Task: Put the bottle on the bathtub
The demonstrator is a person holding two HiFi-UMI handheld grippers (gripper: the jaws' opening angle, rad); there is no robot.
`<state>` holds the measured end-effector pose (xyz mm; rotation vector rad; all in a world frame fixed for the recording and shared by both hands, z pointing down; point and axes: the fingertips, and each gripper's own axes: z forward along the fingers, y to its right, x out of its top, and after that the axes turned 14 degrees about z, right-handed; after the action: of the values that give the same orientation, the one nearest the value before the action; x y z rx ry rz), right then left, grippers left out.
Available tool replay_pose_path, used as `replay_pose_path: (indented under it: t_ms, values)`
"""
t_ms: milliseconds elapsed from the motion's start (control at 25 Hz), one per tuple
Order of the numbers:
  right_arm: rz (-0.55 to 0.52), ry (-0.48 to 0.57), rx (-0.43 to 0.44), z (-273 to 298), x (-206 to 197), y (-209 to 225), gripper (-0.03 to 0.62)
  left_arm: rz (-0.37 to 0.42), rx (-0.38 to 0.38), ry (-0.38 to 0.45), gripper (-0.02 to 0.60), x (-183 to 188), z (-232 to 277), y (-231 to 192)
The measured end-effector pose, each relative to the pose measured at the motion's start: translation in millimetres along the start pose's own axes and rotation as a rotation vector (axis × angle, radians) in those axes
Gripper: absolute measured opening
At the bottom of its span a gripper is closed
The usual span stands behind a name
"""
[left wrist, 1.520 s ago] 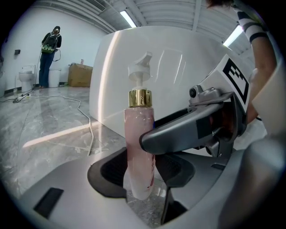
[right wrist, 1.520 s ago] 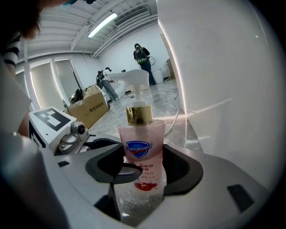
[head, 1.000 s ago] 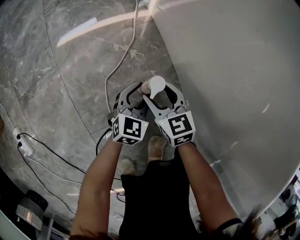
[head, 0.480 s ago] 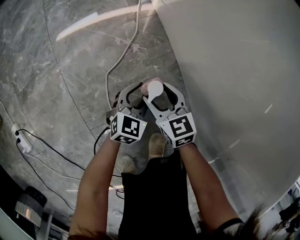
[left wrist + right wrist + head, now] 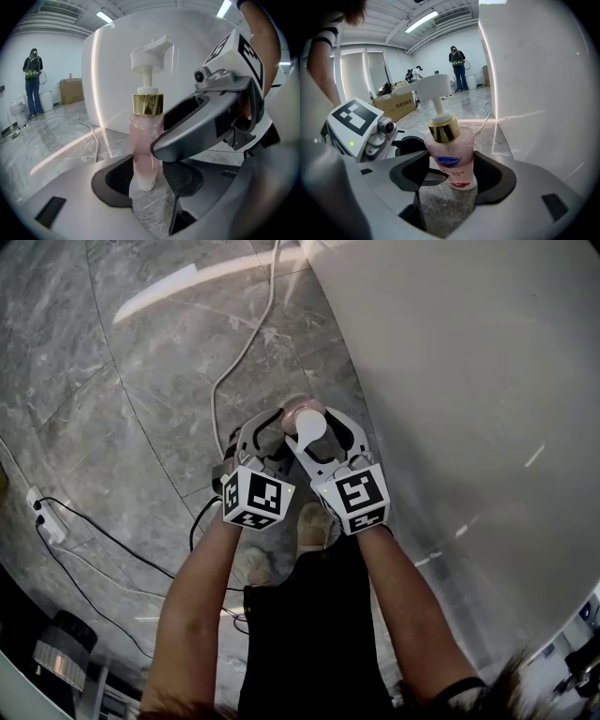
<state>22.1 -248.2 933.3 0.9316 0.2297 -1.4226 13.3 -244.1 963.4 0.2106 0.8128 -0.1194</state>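
Observation:
A clear pink pump bottle (image 5: 298, 408) with a gold collar and white pump head hangs upright above the floor, close to the white bathtub (image 5: 469, 381) wall. My two grippers cross around it. In the right gripper view the bottle (image 5: 452, 154) sits broadside between the pads of my right gripper (image 5: 450, 180), which is shut on it. The left gripper view shows the bottle (image 5: 146, 140) edge-on, and my left gripper (image 5: 147, 180) touches it with both pads. In the head view the left gripper (image 5: 272, 432) and right gripper (image 5: 319, 432) meet at the bottle.
A grey marble floor (image 5: 141, 352) carries a white cable (image 5: 234, 371), black cables and a power strip (image 5: 47, 526). The person's shoes (image 5: 314, 521) stand just below the grippers. Far off stand people (image 5: 458, 65) and cardboard boxes (image 5: 401, 105).

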Motion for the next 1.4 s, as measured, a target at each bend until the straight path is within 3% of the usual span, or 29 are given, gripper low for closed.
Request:
replay_pose_path:
  t_ms: [440, 760, 1000, 1160, 1240, 1400]
  values:
    - [0.055, -0.08, -0.036, -16, -17, -1, 0.29, -0.051, -0.042, -0.113, 0.205, -7, -10, 17]
    - [0.115, -0.137, -0.09, -63, -25, -8, 0.29, -0.172, -0.038, -0.185, 0.204, -12, -51, 18]
    - [0.189, -0.089, -0.129, -104, 2, -22, 0.265, -0.374, 0.023, -0.108, 0.186, 36, -103, 2]
    - [0.24, -0.019, -0.171, -136, 33, -37, 0.211, -0.613, 0.029, -0.041, 0.166, 71, -144, -11]
    - [0.251, 0.011, -0.179, -154, 50, -49, 0.179, -0.651, 0.033, -0.015, 0.149, 92, -167, -15]
    - [0.263, 0.041, -0.182, -188, 86, -70, 0.156, -0.637, 0.06, 0.019, 0.11, 139, -208, -25]
